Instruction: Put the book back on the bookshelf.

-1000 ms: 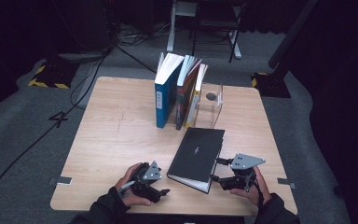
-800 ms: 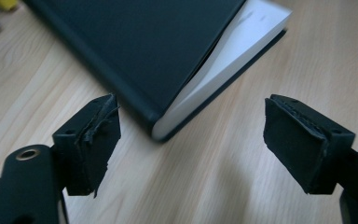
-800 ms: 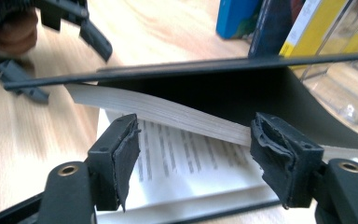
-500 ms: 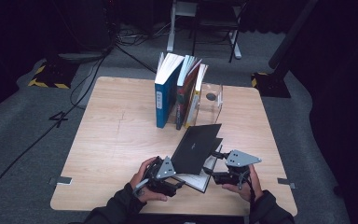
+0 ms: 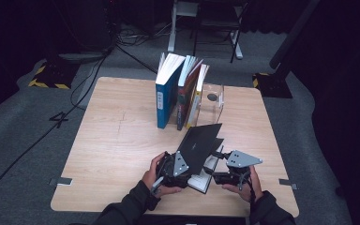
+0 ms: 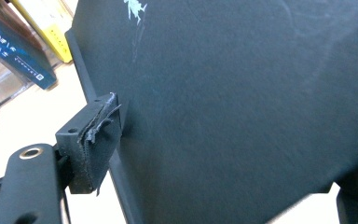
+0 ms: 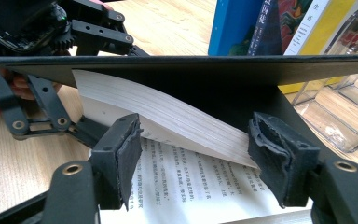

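Observation:
A black hardcover book (image 5: 199, 143) lies near the table's front edge with its cover raised at a slant. The printed pages (image 7: 182, 186) underneath are bare, and a few leaves fan up beneath the cover (image 7: 177, 65). My left gripper (image 5: 180, 166) is at the book's left side, open. The lifted cover (image 6: 242, 102) spans the space between its jaws, and one pad (image 6: 93, 140) touches the cover's edge. My right gripper (image 5: 214, 169) is at the book's right side, open. Its pads (image 7: 126, 154) straddle the open page and hold nothing.
Several books (image 5: 166, 93) stand upright at the back middle of the wooden table (image 5: 117, 140), leaning against a clear plastic bookend (image 5: 212, 101). They are close behind the raised cover. Cables and a stand's legs lie on the floor beyond the table.
The book lay closed and flat a second ago. My left gripper moved right to its edge and the cover has swung up. The right gripper shifted slightly inward toward the pages.

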The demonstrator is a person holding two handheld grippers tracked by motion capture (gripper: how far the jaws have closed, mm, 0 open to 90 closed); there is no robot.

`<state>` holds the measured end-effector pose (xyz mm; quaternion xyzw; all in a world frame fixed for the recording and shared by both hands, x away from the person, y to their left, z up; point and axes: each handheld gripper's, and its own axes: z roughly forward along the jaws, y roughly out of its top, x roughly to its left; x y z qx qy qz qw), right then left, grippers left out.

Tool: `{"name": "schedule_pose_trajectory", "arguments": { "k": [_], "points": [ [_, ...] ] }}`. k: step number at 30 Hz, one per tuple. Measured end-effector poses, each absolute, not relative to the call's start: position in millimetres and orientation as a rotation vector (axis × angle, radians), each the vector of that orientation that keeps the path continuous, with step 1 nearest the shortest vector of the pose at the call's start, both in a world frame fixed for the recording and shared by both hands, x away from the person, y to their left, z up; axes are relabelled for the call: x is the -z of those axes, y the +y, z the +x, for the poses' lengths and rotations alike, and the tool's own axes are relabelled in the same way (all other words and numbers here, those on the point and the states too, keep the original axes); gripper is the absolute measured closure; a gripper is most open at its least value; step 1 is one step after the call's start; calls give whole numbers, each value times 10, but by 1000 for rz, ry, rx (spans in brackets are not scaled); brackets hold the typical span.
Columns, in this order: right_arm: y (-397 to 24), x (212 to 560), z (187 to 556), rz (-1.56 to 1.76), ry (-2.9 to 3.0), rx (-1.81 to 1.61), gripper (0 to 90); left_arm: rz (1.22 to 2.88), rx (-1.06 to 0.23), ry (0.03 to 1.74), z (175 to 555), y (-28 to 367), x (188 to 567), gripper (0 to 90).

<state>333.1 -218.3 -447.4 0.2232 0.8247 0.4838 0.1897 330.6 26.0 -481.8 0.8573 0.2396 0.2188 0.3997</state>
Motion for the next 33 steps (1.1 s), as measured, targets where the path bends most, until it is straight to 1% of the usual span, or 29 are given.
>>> {"name": "schedule_pose_trajectory", "arguments": {
  "k": [2, 3, 9, 18, 22, 25, 33],
  "points": [
    [-2200, 4469, 3334, 628, 2313, -1363, 353, 2143, -546, 600, 3313, 276, 4797, 263],
    [-2213, 4467, 3338, 629, 2309, -1368, 353, 2133, -548, 585, 3316, 286, 4778, 312],
    [-2380, 4465, 3367, 666, 2294, -1371, 354, 2146, -596, 532, 3321, 299, 4726, 407],
    [-2599, 4563, 3477, 752, 2278, -1265, 345, 2097, -576, 537, 3367, 441, 4618, 556],
    [-2684, 4586, 3525, 803, 2267, -1258, 345, 2071, -537, 546, 3388, 525, 4594, 584],
    [-2727, 4585, 3552, 819, 2256, -1256, 346, 2059, -492, 539, 3395, 571, 4585, 585],
    [-2792, 4593, 3586, 846, 2251, -1255, 350, 2074, -383, 453, 3320, 692, 4552, 589]
  ]
}}
